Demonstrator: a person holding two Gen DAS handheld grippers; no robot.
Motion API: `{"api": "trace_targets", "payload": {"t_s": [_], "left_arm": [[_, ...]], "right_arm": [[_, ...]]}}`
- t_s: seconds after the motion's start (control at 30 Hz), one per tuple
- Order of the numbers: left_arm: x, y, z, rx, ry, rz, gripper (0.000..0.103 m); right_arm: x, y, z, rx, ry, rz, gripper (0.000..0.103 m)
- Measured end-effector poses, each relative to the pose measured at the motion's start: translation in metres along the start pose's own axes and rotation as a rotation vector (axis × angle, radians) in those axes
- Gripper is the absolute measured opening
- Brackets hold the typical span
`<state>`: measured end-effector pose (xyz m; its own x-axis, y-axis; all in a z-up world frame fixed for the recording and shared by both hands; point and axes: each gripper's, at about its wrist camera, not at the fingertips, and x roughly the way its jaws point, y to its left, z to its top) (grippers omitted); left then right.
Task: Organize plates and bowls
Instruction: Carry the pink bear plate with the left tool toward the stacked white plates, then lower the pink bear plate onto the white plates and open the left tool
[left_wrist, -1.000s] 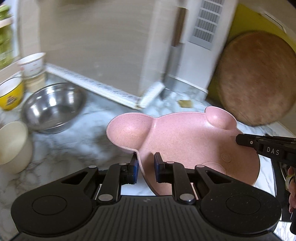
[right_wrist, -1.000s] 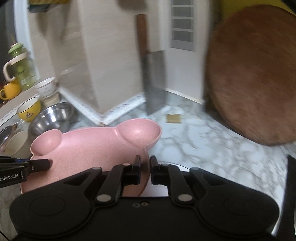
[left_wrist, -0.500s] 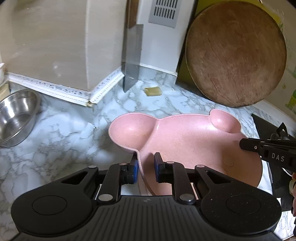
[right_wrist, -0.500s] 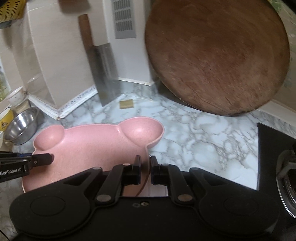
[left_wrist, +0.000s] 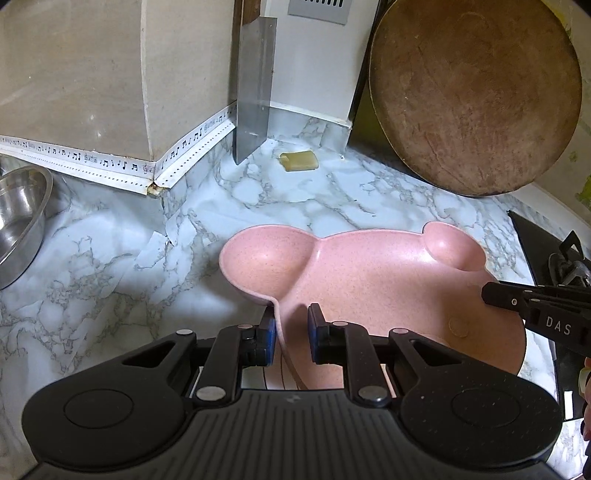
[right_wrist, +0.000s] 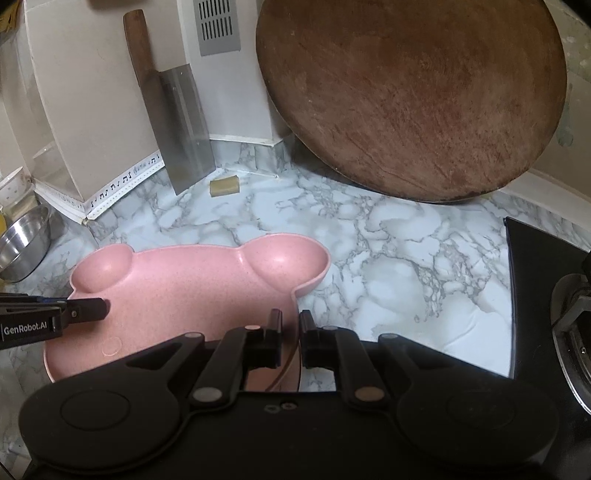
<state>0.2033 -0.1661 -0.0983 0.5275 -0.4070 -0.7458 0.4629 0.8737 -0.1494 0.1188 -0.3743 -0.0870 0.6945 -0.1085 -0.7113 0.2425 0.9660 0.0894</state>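
Two grippers hold one pink bear-shaped plate (left_wrist: 369, 280) by opposite sides of its rim. The left gripper (left_wrist: 291, 334) has its jaws pressed on the plate's left edge, just below the left ear compartment, with the thin rim pinched between the blue-faced pads. The right gripper (right_wrist: 290, 341) is clamped the same way on the right edge, below the right ear. In each wrist view the other gripper's fingers reach in from the side and sit on the far rim.

The plate is over the marble-patterned worktop (right_wrist: 388, 236), in its open middle stretch — whether it touches the surface or hangs just above it I cannot tell. Its two ear hollows point toward the back wall.

At the back edge of the worktop a cleaver (right_wrist: 184, 125) with a wooden handle stands on its blade against the wall corner, and a small yellowish block (right_wrist: 224, 184) lies just beside it. A large round wooden board (right_wrist: 410, 96) leans against the wall at the back right. A steel bowl (left_wrist: 18, 218) sits toward the left edge, and the black hob (right_wrist: 546, 295) lies along the right edge.
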Motion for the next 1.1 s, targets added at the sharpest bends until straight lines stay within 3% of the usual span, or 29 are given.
{"api": "trace_targets", "payload": {"t_s": [0.97,1.03,1.1], "left_arm": [[0.001,0.001,-0.01,0.025,0.015,0.04,0.017],[-0.003,0.002,-0.011,0.022,0.01,0.034,0.018],[-0.009,0.004,-0.012,0.016,-0.003,0.035,0.03]], "right_arm": [[0.003,0.004,-0.006,0.011,-0.018,-0.026,0.012],[-0.002,0.004,-0.006,0.012,-0.025,-0.028,0.012],[-0.007,0.005,-0.006,0.006,-0.031,-0.023,0.012]]}}
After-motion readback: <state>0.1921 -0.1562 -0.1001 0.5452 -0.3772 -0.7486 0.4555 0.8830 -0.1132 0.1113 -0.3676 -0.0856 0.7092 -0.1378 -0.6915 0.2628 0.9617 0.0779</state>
